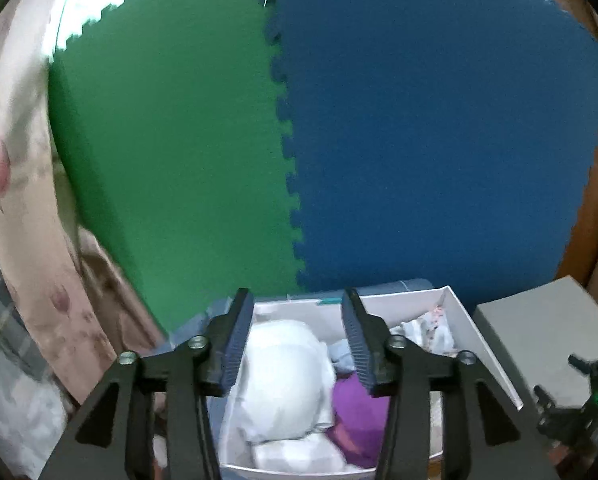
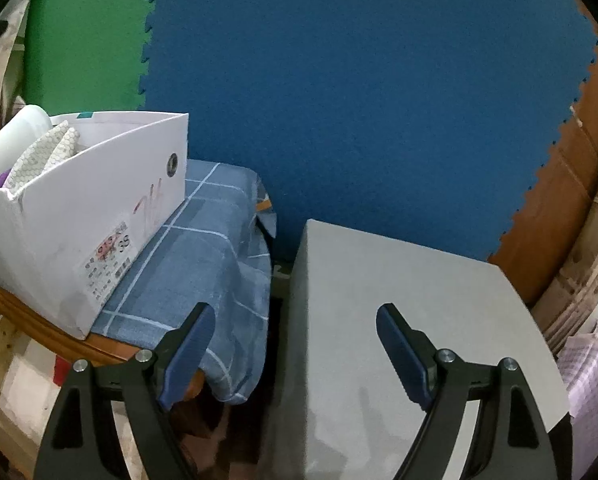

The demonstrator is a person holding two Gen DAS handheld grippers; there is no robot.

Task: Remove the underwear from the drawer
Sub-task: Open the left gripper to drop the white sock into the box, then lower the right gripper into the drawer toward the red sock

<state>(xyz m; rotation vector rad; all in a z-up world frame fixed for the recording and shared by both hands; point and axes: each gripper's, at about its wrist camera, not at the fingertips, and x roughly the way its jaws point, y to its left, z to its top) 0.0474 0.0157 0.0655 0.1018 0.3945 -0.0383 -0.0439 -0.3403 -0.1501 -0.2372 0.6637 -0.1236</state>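
Note:
A white cardboard box (image 1: 483,344) serves as the drawer and holds folded underwear: a big white piece (image 1: 283,376), a purple piece (image 1: 357,420) and a patterned piece (image 1: 431,330). My left gripper (image 1: 297,316) is open and empty, hovering just above the box. In the right wrist view the box (image 2: 79,216) stands at the left with white and honeycomb-patterned cloth (image 2: 45,154) showing over its rim. My right gripper (image 2: 293,336) is open and empty, above the gap between the cloth-covered table and a grey surface.
The box rests on a blue checked cloth (image 2: 203,240) over a wooden table. A grey tabletop (image 2: 403,320) stands to the right, also in the left wrist view (image 1: 539,328). Green (image 1: 171,140) and blue (image 1: 439,140) foam mats form the back wall. A floral curtain (image 1: 15,200) hangs left.

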